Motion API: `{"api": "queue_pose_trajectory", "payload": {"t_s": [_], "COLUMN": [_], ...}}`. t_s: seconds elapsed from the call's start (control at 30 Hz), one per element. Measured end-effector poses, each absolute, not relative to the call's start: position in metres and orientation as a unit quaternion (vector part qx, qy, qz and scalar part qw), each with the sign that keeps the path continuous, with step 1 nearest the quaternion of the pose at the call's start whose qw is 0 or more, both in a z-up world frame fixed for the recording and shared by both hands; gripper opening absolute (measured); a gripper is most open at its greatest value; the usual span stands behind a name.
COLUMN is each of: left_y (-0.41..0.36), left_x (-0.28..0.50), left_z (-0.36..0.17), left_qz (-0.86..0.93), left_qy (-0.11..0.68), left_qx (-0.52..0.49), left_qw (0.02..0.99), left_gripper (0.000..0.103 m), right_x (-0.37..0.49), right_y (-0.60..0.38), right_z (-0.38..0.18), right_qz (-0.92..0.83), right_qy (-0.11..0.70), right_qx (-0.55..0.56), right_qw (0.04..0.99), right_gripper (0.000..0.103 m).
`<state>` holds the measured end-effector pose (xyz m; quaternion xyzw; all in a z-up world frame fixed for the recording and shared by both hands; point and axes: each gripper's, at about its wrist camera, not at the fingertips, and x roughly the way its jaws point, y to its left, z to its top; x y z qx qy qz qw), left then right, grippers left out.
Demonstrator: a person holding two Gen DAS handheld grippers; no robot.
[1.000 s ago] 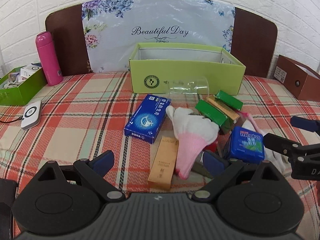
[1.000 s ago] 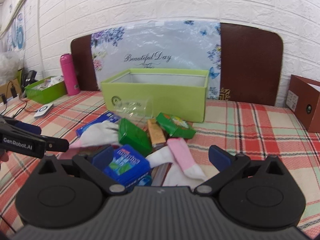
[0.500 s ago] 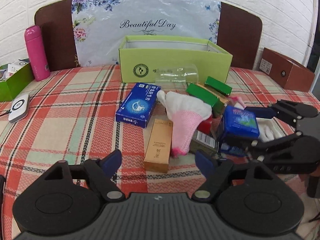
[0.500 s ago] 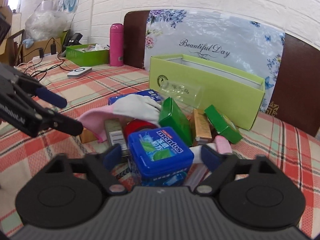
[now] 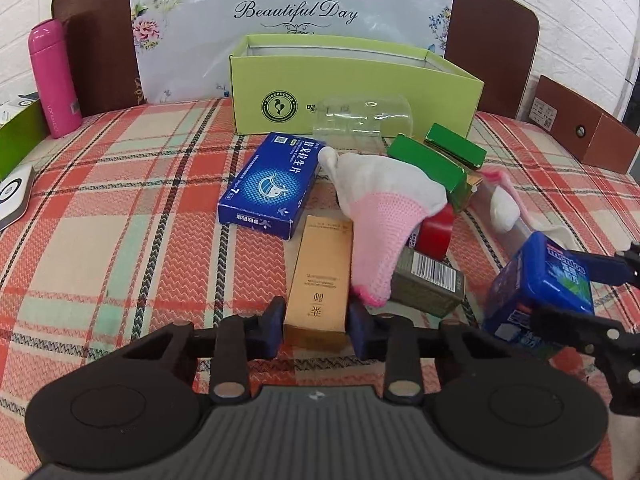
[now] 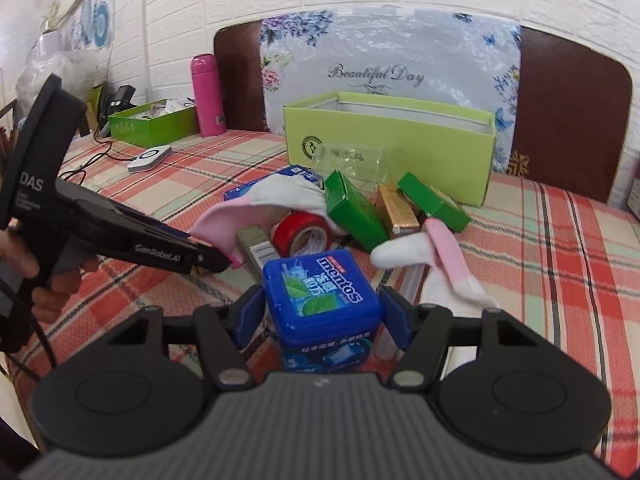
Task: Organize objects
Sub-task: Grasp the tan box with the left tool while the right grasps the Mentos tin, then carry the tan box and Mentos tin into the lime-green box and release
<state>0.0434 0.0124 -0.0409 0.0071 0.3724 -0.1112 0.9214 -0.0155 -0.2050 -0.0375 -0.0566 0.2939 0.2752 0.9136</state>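
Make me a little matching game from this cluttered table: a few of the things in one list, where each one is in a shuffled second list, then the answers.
Things:
1. tan carton
2. blue Mentos tub
3. red tape roll
4. pink bottle

Places:
A. standing upright by the headboard, far from the pile
B. between the fingers of the left gripper
C. lying in the pile, partly under the sock
D. between the fingers of the right gripper

Pairs: 1-B, 2-D, 3-C, 4-A
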Motion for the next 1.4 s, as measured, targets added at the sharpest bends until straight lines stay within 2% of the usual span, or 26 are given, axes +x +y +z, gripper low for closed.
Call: {"api": "queue_pose_trajectory", "payload": {"t_s": [0.3,0.4,0.47,0.7,0.83,1.0,1.23,1.4], "left_y": [0.033,0.033,0.032,0.026,0.029,0.031,0.025,0.016], "left_x": [0.002,0.011,0.018,0.026,0.025,0.025,0.030,0.044], "left_z": [-0.034,-0.035,-0.036,-0.038,-0.038,-0.032,0.009,0.054], "left_qz": [-0.104,-0.091,-0.092,-0.098,-0.099,-0.106,-0.135,-0.149], "left_qy": [0.393,0.390,0.388,0.390,0.390,0.392,0.352,0.289], "left_qx": [0.031,0.019,0.012,0.017,0.014,0.014,0.037,0.059], "left_qw": [0.913,0.916,0.917,0.915,0.915,0.914,0.926,0.944], "left_gripper": [0.034,0.043,0.044,0.043,0.034,0.032,0.032,0.032], "right_x": [-0.023,-0.021,-0.022,-0.018,-0.015,-0.013,0.000,0.026], "right_y": [-0.205,-0.203,-0.203,-0.197,-0.193,-0.195,-0.203,-0.210], "right_z": [-0.032,-0.039,-0.040,-0.044,-0.047,-0.043,-0.011,0.022], "right_qz": [0.274,0.267,0.269,0.264,0.270,0.274,0.298,0.287], "right_qy": [0.341,0.344,0.342,0.337,0.342,0.347,0.333,0.304], "right_qx": [-0.052,-0.068,-0.068,-0.078,-0.084,-0.074,-0.054,-0.059], "right_qw": [0.898,0.898,0.898,0.900,0.896,0.894,0.893,0.907], "right_gripper": [0.059,0.059,0.059,0.060,0.055,0.054,0.054,0.054]}}
